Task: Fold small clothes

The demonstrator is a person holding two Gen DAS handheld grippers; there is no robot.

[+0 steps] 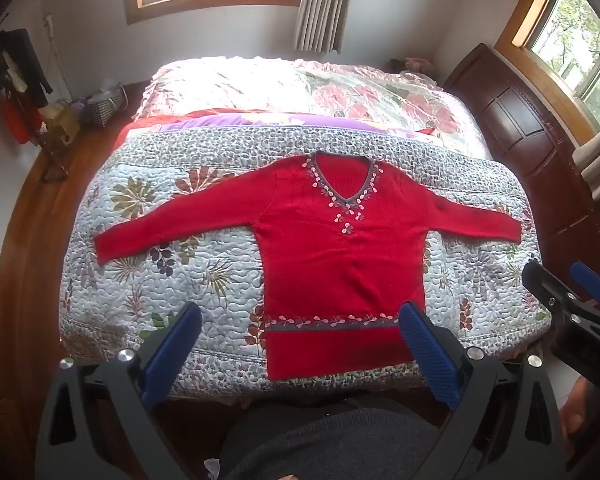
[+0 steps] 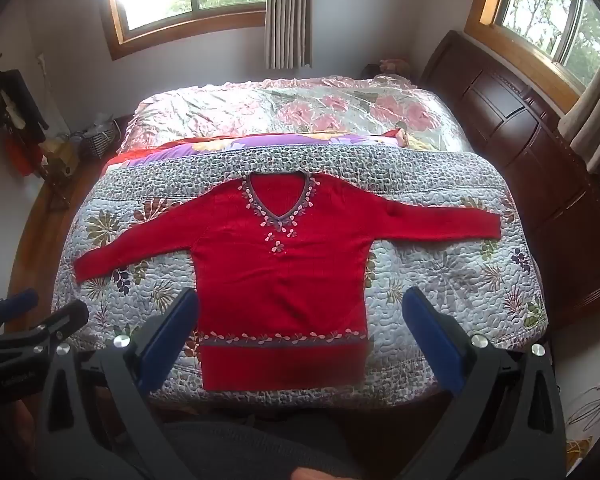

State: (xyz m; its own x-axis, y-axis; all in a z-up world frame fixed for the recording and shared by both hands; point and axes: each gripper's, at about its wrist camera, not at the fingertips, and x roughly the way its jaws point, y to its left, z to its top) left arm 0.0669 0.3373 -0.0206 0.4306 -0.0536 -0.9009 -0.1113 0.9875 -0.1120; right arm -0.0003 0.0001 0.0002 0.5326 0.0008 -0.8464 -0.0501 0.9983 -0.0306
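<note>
Where the red sweater (image 1: 332, 248) lay, it was spread flat and face up on the quilted floral bedspread (image 1: 188, 288) at the near end of the bed, neckline turned away, both sleeves stretched out to the sides, hem close to the near edge. No fold was seen. The left tool (image 1: 300, 344) was held above the near edge, fingers wide apart, nothing between them. The right tool (image 2: 300, 336) was held likewise, spread wide and empty, over the hem. Farther off, a pink floral quilt (image 2: 292, 108) was noted, and a dark wooden headboard (image 2: 540, 152) at right.
</note>
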